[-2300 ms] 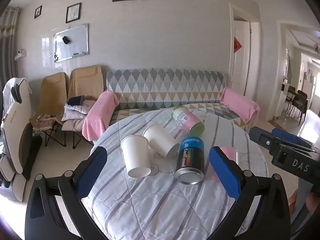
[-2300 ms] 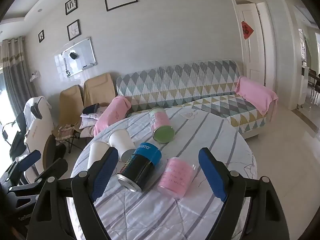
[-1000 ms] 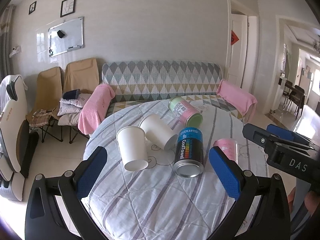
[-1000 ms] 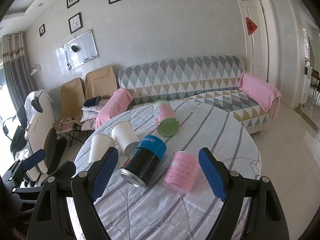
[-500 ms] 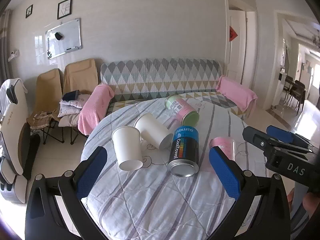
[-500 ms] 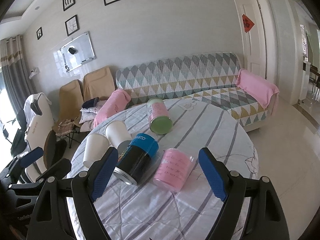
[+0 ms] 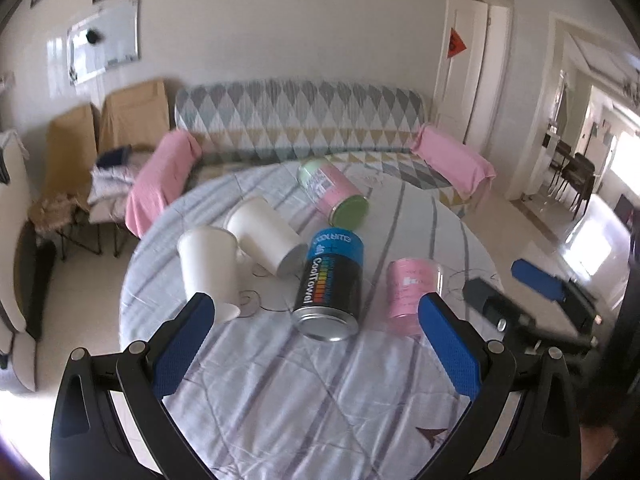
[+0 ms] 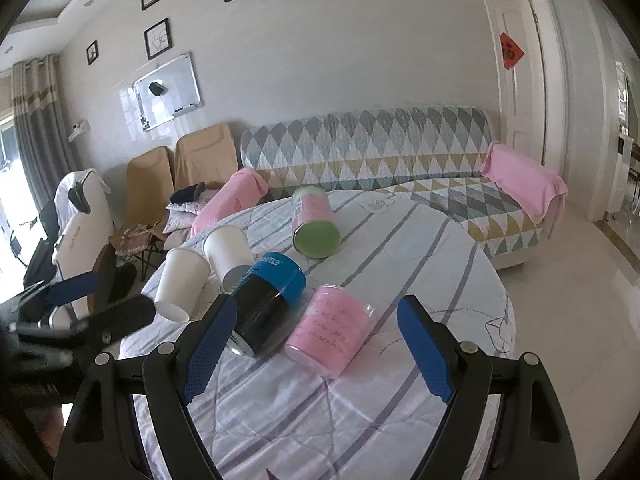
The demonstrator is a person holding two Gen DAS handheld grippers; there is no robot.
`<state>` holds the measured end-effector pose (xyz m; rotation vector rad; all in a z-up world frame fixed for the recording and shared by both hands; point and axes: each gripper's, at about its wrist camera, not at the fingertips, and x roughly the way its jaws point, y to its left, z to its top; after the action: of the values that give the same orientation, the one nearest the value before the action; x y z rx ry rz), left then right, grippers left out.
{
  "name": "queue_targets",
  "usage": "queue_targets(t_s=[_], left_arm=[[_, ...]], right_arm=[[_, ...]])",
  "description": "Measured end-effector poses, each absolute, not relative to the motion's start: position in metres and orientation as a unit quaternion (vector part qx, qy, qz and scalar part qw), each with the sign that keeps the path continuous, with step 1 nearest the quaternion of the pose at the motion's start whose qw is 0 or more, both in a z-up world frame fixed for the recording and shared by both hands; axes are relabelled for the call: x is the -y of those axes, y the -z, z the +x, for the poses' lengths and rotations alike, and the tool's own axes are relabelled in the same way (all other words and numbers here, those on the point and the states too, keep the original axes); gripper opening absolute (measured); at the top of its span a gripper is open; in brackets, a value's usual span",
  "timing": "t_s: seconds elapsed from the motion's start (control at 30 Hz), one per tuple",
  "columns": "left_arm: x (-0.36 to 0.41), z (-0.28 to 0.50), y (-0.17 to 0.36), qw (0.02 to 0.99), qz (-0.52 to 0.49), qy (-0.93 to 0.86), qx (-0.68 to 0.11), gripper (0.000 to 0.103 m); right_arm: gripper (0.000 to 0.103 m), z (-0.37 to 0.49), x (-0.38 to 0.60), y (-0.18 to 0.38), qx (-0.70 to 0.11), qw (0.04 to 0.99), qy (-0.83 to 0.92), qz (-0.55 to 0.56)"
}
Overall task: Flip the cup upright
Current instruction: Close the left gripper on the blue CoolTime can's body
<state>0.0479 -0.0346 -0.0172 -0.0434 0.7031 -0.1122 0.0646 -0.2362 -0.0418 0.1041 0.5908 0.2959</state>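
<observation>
Several containers lie on their sides on a round table (image 7: 304,392) with a striped cloth. Two white paper cups (image 7: 206,270) (image 7: 268,238) lie at the left; they also show in the right wrist view (image 8: 182,280) (image 8: 230,252). A black and blue can (image 7: 330,280) (image 8: 266,300) lies in the middle. A pink clear cup (image 7: 408,292) (image 8: 332,328) lies to its right. A pink jar with a green lid (image 7: 334,192) (image 8: 314,220) lies farther back. My left gripper (image 7: 316,348) is open and empty above the near table. My right gripper (image 8: 316,344) is open and empty in front of the pink cup.
A patterned sofa (image 8: 372,160) with pink towels stands behind the table. Folding chairs (image 8: 176,176) and a white chair (image 8: 80,224) stand at the left. The table's edge (image 8: 504,300) drops to a tiled floor at the right.
Both grippers have moved a little closer to the table and tipped down. The containers lie where they were. Both jaws stay open.
</observation>
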Motion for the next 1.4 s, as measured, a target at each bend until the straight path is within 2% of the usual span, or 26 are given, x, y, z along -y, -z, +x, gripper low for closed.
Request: queue_targets(t_s=[0.37, 0.57, 0.67, 0.9, 1.4], left_arm=[[0.052, 0.115, 0.018, 0.889, -0.022, 0.086, -0.449, 0.103], [0.078, 0.157, 0.039, 0.833, -0.001, 0.118, -0.541, 0.103], [0.088, 0.168, 0.046, 0.824, 0.034, 0.105, -0.556, 0.103], [0.089, 0.193, 0.069, 0.791, 0.036, 0.09, -0.604, 0.103], [0.097, 0.221, 0.101, 0.768, 0.034, 0.08, -0.635, 0.103]], right_arm=[[0.084, 0.076, 0.238, 0.062, -0.293, 0.942, -0.165, 0.011], [0.084, 0.086, 0.239, 0.072, -0.301, 0.935, -0.19, 0.005], [0.084, 0.09, 0.239, 0.078, -0.304, 0.932, -0.2, 0.007], [0.084, 0.105, 0.237, 0.091, -0.316, 0.924, -0.214, 0.007], [0.084, 0.131, 0.248, 0.106, -0.343, 0.91, -0.23, 0.037]])
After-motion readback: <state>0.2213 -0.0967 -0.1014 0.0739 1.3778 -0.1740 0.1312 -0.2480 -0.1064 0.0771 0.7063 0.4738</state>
